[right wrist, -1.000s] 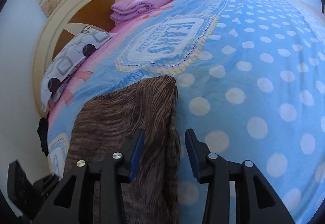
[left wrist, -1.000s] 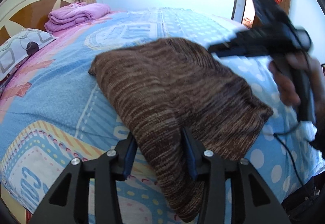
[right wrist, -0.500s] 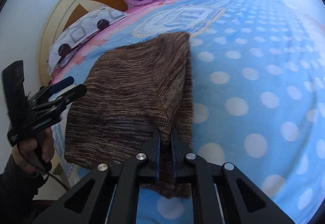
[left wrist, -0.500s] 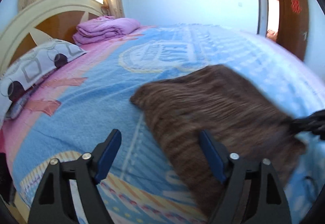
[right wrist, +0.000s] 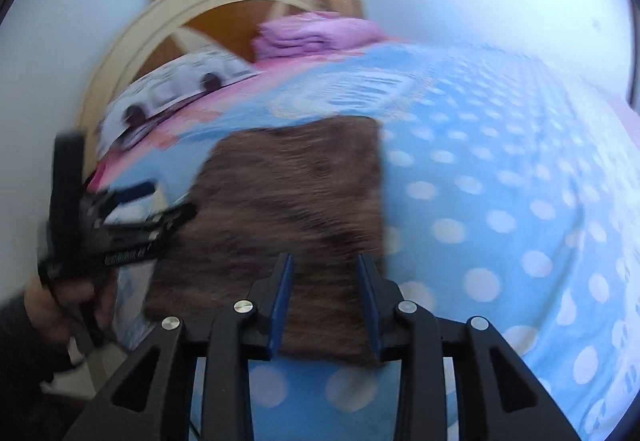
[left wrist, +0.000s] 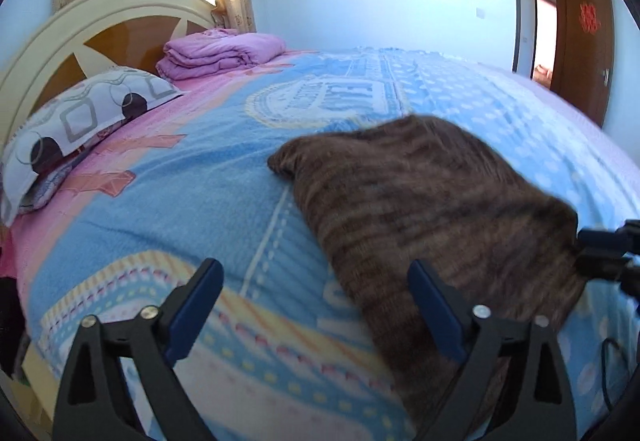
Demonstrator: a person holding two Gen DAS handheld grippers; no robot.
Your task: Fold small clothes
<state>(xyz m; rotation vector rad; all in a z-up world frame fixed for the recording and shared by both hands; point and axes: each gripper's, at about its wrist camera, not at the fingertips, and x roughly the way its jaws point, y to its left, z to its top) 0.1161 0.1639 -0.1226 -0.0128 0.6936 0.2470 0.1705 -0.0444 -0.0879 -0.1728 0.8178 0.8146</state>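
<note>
On the blue bedspread (left wrist: 208, 201) the brown knit garment (left wrist: 420, 201) lies flat, both grippers, left (left wrist: 316, 305) and right (right wrist: 324, 301), agape and empty at its near edge (between folds, likely); next move calls for pinching an edge.

Left gripper (left wrist: 316, 305): jaws spread wide, nothing between the blue pads (left wrist: 196, 305); held in a bare hand (right wrist: 66, 305) with a dark sleeve at the wrist.
Right gripper (right wrist: 324, 301): jaws parted to a moderate gap, pads (right wrist: 280, 301) roughly parallel, pointing forward; view motion-blurred.
</note>
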